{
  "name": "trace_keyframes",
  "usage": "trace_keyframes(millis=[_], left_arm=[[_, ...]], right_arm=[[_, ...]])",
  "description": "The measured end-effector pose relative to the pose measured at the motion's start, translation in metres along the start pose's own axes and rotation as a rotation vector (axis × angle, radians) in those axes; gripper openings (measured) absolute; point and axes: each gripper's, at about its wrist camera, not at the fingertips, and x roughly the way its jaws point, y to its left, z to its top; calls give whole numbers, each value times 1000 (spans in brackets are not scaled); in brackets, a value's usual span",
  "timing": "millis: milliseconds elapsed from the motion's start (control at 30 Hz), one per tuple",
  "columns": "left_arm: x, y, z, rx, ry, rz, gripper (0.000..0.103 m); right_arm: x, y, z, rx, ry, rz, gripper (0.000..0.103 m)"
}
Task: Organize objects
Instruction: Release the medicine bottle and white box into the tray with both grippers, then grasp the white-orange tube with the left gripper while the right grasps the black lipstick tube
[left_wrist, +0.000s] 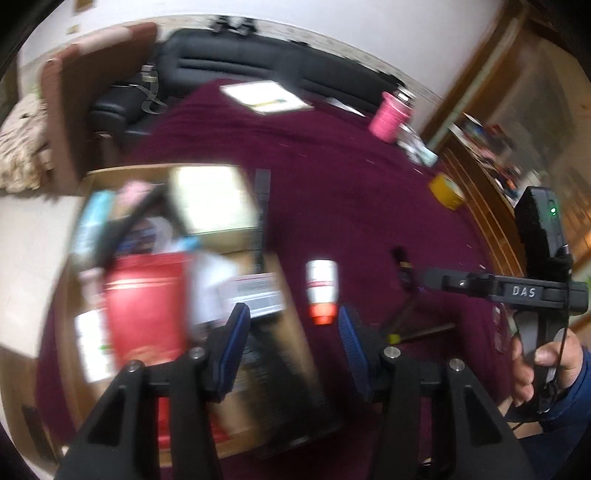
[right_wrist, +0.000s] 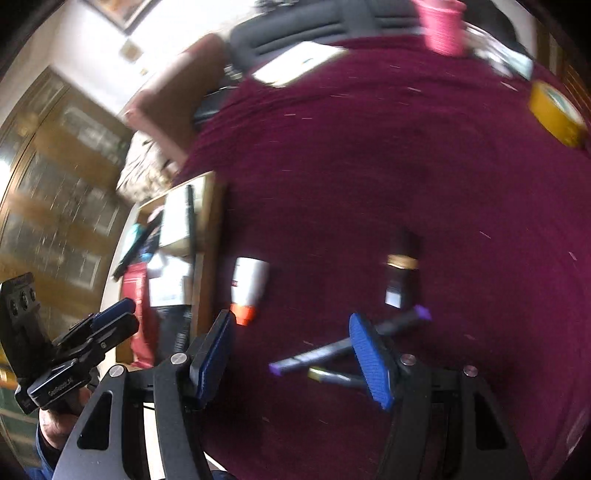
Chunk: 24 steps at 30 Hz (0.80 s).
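A cardboard box (left_wrist: 284, 295) at the left holds several items, among them a red packet (left_wrist: 147, 306) and a white box (left_wrist: 210, 199); it also shows in the right wrist view (right_wrist: 207, 236). A white tube with an orange cap (left_wrist: 322, 291) lies on the maroon cloth beside the box, just ahead of my open, empty left gripper (left_wrist: 291, 325). In the right wrist view the tube (right_wrist: 249, 288) lies left of a dark bottle (right_wrist: 402, 273). Markers (right_wrist: 314, 356) lie between the open, empty jaws of my right gripper (right_wrist: 291, 354). Both views are blurred.
A pink cup (left_wrist: 388, 114), a yellow tape roll (left_wrist: 447, 190) and a white book (left_wrist: 266, 96) sit at the far side of the maroon cloth (left_wrist: 332, 177). A black sofa (left_wrist: 258, 59) stands behind. A wooden cabinet (left_wrist: 491, 166) is at the right.
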Motion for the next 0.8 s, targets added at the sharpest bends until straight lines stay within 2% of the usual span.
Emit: trace_keyframes(millis=[233,333,533,600,633,667,800], left_arm=[[79,-49,19,78,140,34,49],[104,-55,24,90,173,97,49],[133,-56,28,75,226,153,47],[139,-54,27,71,234,164,41],[142,-52,26,65,241,165,33],[144,-51,25,55,245,161,30],[144,-54,18,53,239,156,27]], right_arm=[[-27,-59,-14,104,-13,-27,69],[-38,-71,-17,125,-27,-37,69],[-45,-84,-18,144,-37,-50,70],[-42,-86,-15,143,-32,-54,70],[-40,-84,-13,139,-29,-55,70],[-38,-83,-11,133,-27,-56,70],[-26,-77,4,100,-10,-71,70]])
